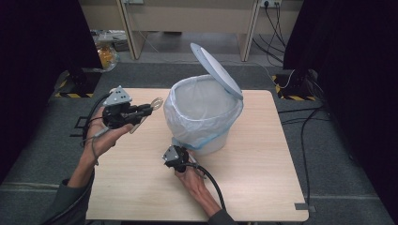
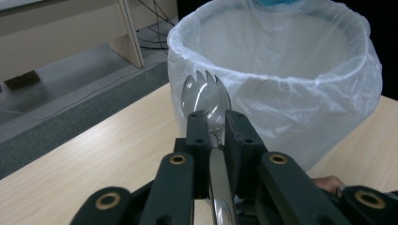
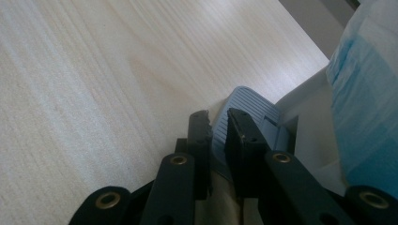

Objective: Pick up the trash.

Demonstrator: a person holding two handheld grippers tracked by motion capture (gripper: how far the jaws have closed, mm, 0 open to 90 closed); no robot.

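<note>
Left gripper: jaws clamped on the handle of a clear plastic spork, held off the table just left of the bin, tines pointing at its rim.
Right gripper: jaws closed and pressing down on the bin's blue-grey pedal at the front foot of the bin.
Bin: stands mid-table, white liner folded over its rim, lid standing open at the far side.

Dim room, soft focus, dark side edges.
</note>
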